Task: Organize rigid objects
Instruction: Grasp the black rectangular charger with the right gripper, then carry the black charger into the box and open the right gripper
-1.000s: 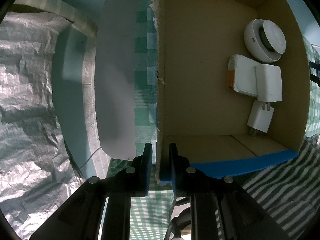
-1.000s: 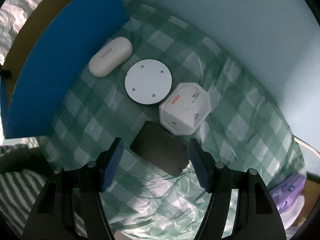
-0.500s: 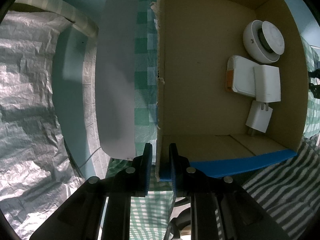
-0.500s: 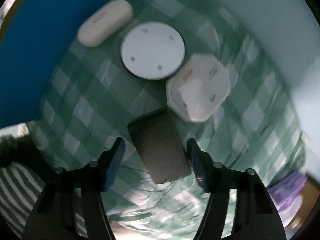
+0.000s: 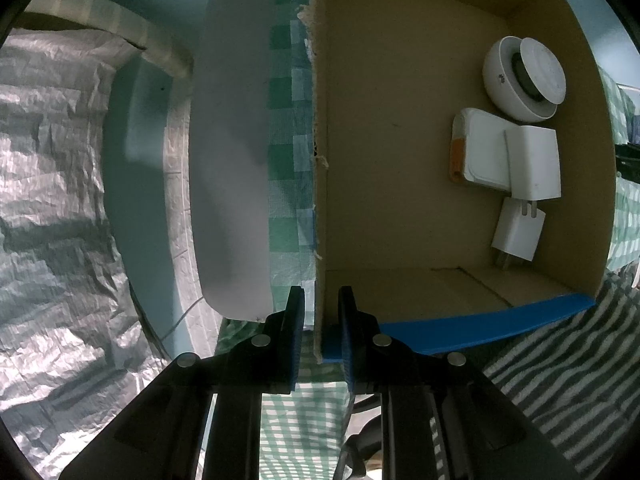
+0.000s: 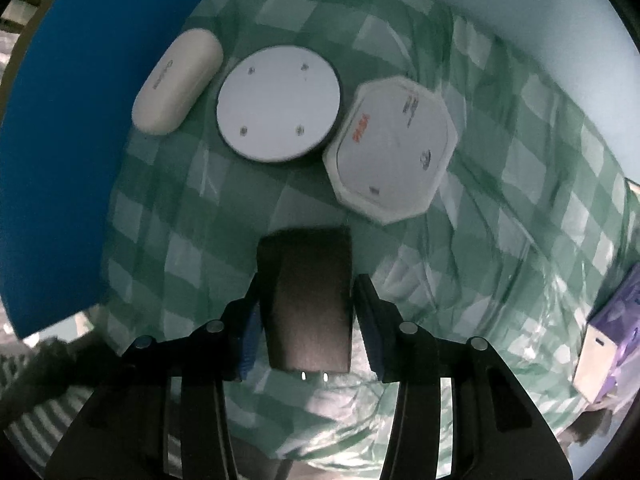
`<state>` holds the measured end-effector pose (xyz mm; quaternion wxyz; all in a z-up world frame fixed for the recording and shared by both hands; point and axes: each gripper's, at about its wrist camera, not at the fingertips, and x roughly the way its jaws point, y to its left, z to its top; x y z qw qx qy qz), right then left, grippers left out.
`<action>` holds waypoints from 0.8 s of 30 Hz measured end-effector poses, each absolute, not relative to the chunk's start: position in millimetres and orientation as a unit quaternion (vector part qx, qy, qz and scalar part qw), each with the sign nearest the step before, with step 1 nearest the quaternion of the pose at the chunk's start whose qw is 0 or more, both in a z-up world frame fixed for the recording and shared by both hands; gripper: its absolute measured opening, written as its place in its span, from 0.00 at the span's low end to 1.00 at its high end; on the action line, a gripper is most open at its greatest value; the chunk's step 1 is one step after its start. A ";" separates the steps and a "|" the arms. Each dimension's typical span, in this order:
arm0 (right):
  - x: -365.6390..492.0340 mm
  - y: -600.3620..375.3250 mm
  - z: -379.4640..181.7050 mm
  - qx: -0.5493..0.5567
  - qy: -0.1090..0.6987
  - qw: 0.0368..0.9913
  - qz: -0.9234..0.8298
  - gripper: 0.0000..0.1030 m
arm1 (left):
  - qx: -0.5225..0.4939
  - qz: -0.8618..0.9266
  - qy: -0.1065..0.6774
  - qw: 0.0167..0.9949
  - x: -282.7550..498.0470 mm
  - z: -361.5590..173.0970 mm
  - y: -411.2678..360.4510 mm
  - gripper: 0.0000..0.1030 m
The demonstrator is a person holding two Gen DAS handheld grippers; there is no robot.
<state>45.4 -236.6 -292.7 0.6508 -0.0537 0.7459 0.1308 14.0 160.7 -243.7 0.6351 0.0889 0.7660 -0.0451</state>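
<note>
On the checked tabletop (image 6: 520,152) three white items are lying unpacked while the box (image 5: 400,160) is holding four, the right gripper (image 6: 308,312) jaws closing around a black block (image 6: 310,300), the left gripper (image 5: 320,320) jaws pinching the box wall.

Matt cardboard box (image 5: 400,140), glossy tablecloth (image 6: 500,184)

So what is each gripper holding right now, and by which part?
Left gripper pinches the cardboard box by its side wall; right gripper clasps the dark block by its long sides.
</note>
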 end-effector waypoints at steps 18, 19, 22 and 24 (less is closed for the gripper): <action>40.1 -203.0 -275.8 -0.024 0.719 0.684 0.123 0.36 | 0.086 -0.044 0.764 0.638 13.3 -242.0 160.5 0.16; 40.6 -201.0 -272.7 -0.023 0.716 0.686 0.126 0.36 | 0.086 -0.044 0.764 0.638 13.4 -242.1 160.8 0.16; 41.8 -194.3 -260.8 -0.020 0.709 0.692 0.137 0.36 | 0.086 -0.044 0.763 0.639 13.4 -242.1 160.9 0.16; 42.2 -187.8 -252.9 -0.016 0.705 0.695 0.142 0.36 | 0.086 -0.044 0.763 0.639 13.7 -241.8 160.9 0.16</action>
